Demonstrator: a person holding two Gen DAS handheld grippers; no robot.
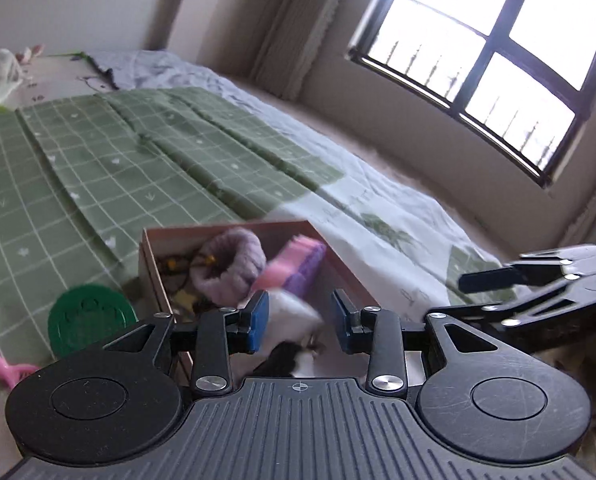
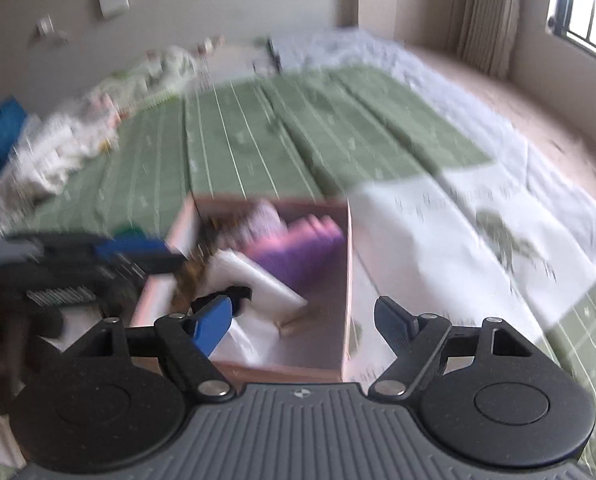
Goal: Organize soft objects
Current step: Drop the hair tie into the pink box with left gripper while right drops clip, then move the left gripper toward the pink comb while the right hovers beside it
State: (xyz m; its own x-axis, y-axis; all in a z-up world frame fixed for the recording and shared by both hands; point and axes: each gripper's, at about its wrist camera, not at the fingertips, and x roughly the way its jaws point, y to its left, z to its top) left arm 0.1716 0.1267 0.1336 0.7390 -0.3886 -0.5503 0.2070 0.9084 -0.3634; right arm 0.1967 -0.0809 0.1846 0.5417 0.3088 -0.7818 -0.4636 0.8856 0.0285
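Note:
A shallow pink cardboard box [image 1: 149, 256] sits on the bed and shows in the right wrist view too [image 2: 348, 264]. It holds a lilac fuzzy scrunchie [image 1: 229, 264], a pink and purple sponge [image 1: 298, 260], a white soft item [image 1: 291, 312] and a black item [image 1: 281, 356]. My left gripper [image 1: 300, 314] is open, its jaws apart over the box's near end with nothing between them. My right gripper [image 2: 304, 322] is open and empty above the box's near right corner. It appears at the right in the left wrist view [image 1: 498, 280].
A green round lid [image 1: 91, 316] and a pink plastic piece [image 1: 1, 366] lie left of the box on the green checked blanket [image 1: 97, 168]. A window [image 1: 490, 48] and a curtain are at the right. Crumpled white cloth [image 2: 53, 152] lies at the far left.

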